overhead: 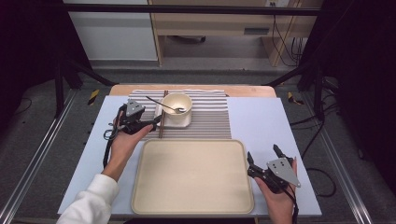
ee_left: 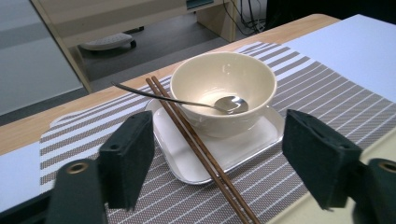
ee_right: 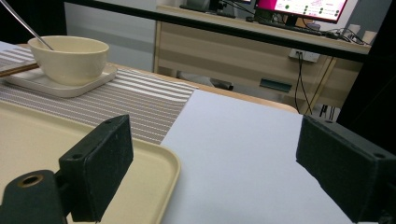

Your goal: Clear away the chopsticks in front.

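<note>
A cream bowl (overhead: 176,106) stands on a white square plate (overhead: 175,122) on a striped placemat (overhead: 210,116). A metal spoon (overhead: 163,104) rests in the bowl, its handle sticking out to the left. A pair of brown chopsticks (overhead: 162,116) lies along the plate's left side. My left gripper (overhead: 156,120) reaches in from the left, open. In the left gripper view its jaws straddle the chopsticks (ee_left: 196,144) in front of the bowl (ee_left: 224,79) without pressing them. My right gripper (overhead: 263,153) is open over the blue mat, right of the beige tray (overhead: 191,175).
The large empty tray lies at the table's near edge, and its corner (ee_right: 154,158) shows beside my right gripper (ee_right: 219,140). A pale blue mat (overhead: 261,121) covers the table. Black frame posts and cables stand off both sides, and a wooden desk is behind.
</note>
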